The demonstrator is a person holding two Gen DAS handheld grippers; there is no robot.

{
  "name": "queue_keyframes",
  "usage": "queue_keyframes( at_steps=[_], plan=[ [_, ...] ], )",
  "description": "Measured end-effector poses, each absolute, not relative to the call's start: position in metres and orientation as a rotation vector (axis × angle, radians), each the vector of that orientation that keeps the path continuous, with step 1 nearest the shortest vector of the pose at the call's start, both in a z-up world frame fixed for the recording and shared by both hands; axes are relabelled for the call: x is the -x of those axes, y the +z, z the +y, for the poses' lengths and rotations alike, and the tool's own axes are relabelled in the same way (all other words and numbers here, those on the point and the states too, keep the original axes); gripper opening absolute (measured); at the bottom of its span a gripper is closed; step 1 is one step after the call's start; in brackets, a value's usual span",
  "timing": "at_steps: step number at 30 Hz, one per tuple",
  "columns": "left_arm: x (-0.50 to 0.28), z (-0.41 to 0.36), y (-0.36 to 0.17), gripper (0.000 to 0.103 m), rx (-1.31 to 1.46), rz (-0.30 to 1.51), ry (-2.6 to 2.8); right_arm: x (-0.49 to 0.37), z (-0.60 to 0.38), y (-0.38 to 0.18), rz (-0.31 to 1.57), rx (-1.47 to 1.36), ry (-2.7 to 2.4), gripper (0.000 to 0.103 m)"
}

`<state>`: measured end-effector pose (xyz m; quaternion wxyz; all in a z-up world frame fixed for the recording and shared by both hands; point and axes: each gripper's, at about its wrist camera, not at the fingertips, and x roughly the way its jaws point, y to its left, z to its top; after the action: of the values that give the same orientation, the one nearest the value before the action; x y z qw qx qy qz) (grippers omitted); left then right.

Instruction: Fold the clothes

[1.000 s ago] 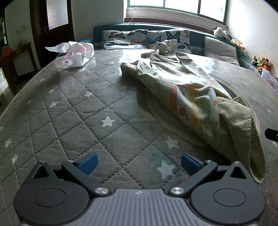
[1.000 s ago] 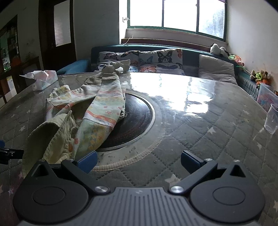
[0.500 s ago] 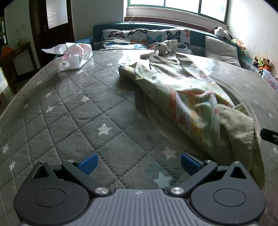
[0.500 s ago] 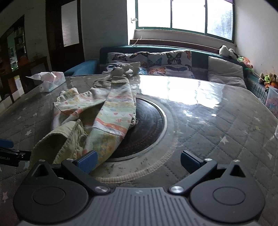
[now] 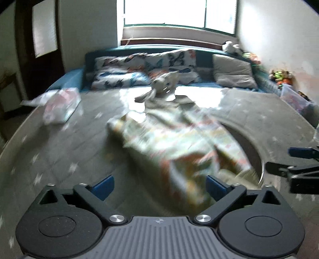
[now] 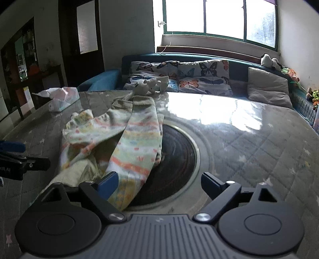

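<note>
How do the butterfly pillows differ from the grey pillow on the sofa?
The butterfly pillows are printed with coloured butterflies on white; the grey pillow is plain. The butterfly pillows sit in a group behind the soft toy; the grey pillow is alone, further right. All lean against the sofa back under the window.

bright window [image 6: 219, 18] above a teal sofa [image 6: 103, 80] with butterfly cushions [image 6: 203, 68]; dark door [image 6: 79, 35] at left, white walls [image 6: 127, 25].
</note>
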<state>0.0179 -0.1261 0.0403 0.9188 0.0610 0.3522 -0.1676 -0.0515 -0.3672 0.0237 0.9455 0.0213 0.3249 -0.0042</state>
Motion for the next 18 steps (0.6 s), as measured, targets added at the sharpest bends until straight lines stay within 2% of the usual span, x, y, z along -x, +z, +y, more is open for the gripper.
queue_keyframes(
  at_steps=[11,12,14,16,18],
  plan=[
    [-0.070,-0.191,0.033,0.064,-0.269,0.717,-0.522,0.022,-0.390,0.036,0.646,-0.035,-0.021,0.086],
    [-0.073,-0.195,0.029,0.059,-0.289,0.723,-0.538,0.019,-0.391,0.037,0.647,-0.034,-0.019,0.086],
    [-0.078,-0.199,0.019,0.030,-0.323,0.748,-0.549,0.011,-0.393,0.038,0.649,-0.027,-0.012,0.084],
    [-0.081,-0.195,0.011,0.016,-0.313,0.772,-0.555,0.004,-0.392,0.041,0.648,-0.022,0.004,0.081],
    [-0.079,-0.187,0.010,0.009,-0.283,0.775,-0.551,-0.005,-0.391,0.043,0.647,-0.018,0.026,0.080]
  ],
)
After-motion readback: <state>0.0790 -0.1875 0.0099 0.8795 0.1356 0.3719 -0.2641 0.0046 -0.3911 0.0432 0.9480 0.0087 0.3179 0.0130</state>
